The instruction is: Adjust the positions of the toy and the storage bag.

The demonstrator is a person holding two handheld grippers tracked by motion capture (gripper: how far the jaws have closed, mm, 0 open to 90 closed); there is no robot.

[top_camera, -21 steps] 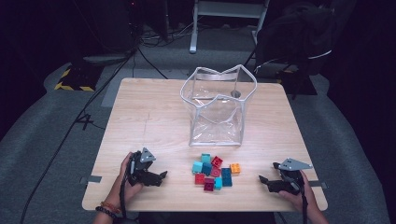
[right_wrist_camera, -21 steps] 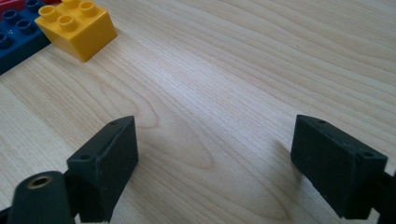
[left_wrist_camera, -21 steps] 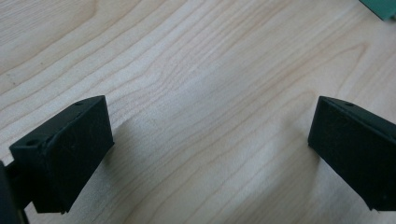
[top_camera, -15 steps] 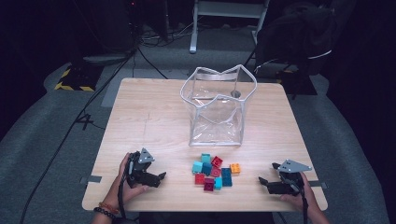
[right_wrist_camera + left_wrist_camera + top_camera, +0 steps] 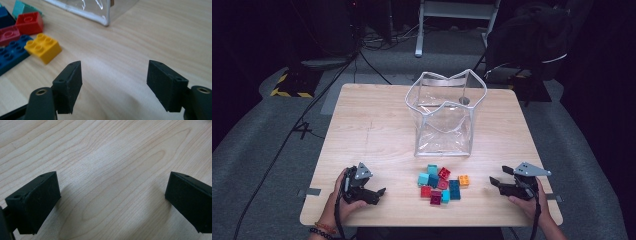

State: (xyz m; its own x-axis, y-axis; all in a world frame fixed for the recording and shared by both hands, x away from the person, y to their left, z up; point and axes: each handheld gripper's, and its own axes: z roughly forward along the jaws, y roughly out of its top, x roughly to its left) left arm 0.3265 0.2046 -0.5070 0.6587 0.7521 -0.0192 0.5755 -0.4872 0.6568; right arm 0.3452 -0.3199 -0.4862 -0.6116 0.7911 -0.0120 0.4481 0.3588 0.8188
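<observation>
With both claws, left and right, open and empty, we bring the right squarely over the yellow brick, then close gently.

No readable text, labels or numbers anywhere.

A light wooden table stands on grey flooring, with black cables trailing across the floor at its far left. Beyond it, a yellow-and-black striped edge shows beside a white frame, and a dark shape, possibly a draped chair, sits far right.
</observation>
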